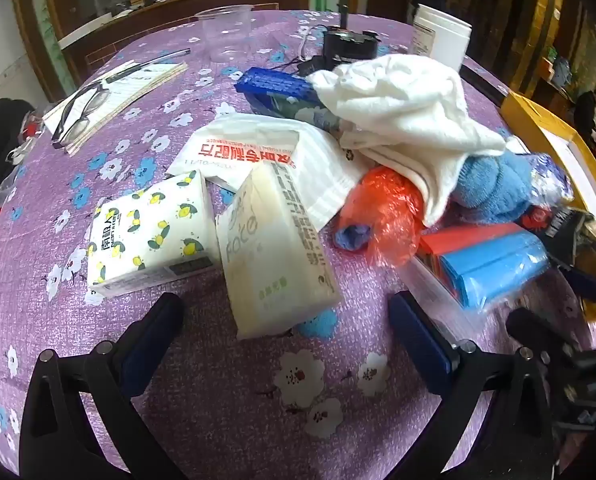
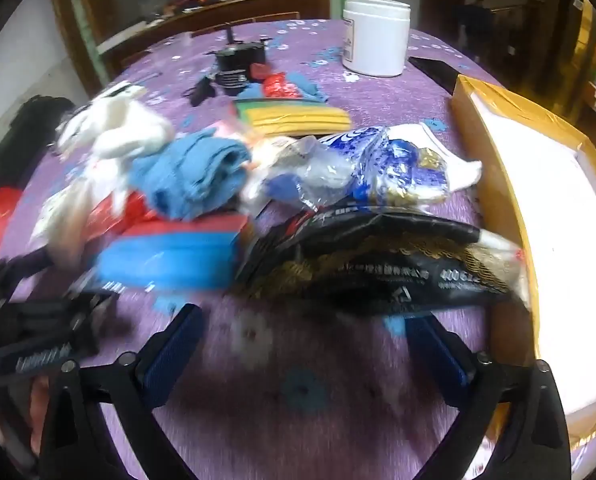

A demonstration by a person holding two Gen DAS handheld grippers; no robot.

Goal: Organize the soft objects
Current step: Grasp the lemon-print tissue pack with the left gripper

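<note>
In the left wrist view, the left gripper (image 1: pixel 286 320) hangs over a table (image 1: pixel 218 420) under a purple cloth printed with flowers, its blue-padded jaws spread wide and gripping nothing. Between them, just ahead, a soft oblong tissue pack (image 1: pixel 276 256) in pale plastic leans tilted, touching a lemon-printed tissue pack (image 1: pixel 150 232) on its left. Behind them lies a flat white bag with red lettering (image 1: pixel 258 152). Toward the table's right edge a heap gathers: a crumpled white towel (image 1: pixel 410 120) draped over a fuzzy blue cloth (image 1: pixel 494 188) and a crinkled orange plastic bag (image 1: pixel 386 212), with rolled blue bags (image 1: pixel 494 268) in clear wrap in front. Eyeglasses (image 1: pixel 82 112) rest on a notepad (image 1: pixel 138 84) near the far left edge.

In the right wrist view, blurred, the right gripper (image 2: pixel 306 328) likewise stands wide open and empty. A glossy black packet (image 2: pixel 378 260) lies just beyond its jaws, a crumpled blue-and-white wrapper (image 2: pixel 394 164) behind it. A yellow cardboard box (image 2: pixel 498 152) sits at the right edge, a white cylindrical jar (image 2: pixel 376 36) at the far edge.
</note>
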